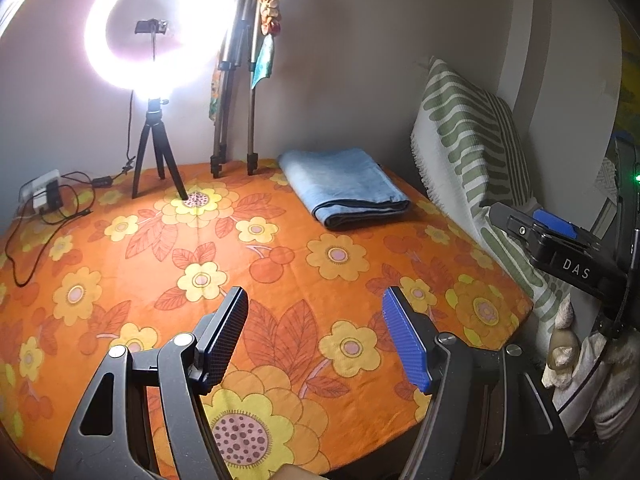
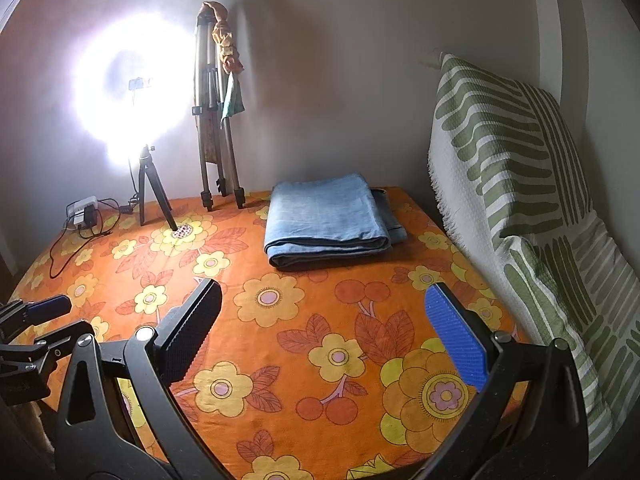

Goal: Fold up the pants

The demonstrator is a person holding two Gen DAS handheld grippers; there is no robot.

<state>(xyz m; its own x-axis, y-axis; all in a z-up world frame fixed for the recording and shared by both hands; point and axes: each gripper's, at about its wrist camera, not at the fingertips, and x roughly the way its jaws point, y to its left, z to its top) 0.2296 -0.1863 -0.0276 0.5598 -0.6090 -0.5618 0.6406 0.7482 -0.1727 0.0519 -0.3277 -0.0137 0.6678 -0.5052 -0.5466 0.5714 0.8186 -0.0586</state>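
Nearest the near edge of the desk, the left tool [image 1: 314, 340] hangs above the cloth [image 1: 280, 264] with its two pads spread wide apart and nothing between them; one pad is black, the other blue. The right tool [image 2: 324, 332] hangs likewise over the near edge, its pads also spread wide and holding nothing. In the left wrist view the right tool shows at the right edge of the desk, and in the right wrist view the left tool shows at the left edge, so the two are well apart. The cloth, orange with yellow flowers and red leaves, covers the whole desk top. Beyond the tools, toward the far right corner, the pants [image 2: 330, 220] lie folded into a flat blue bundle on the cloth, clear of both tools, with a darker layer showing at the bundle's right side. Along the right edge a cushion [image 2: 516, 184] with green stripes leans upright. At the far edge a lit ring light [image 1: 160, 28] stands on a small black tripod, and beside it a folded tripod [image 1: 236, 80] leans against the wall with cloth hung on it. At the far left corner lie a white power strip [image 1: 42, 190] and black cables.
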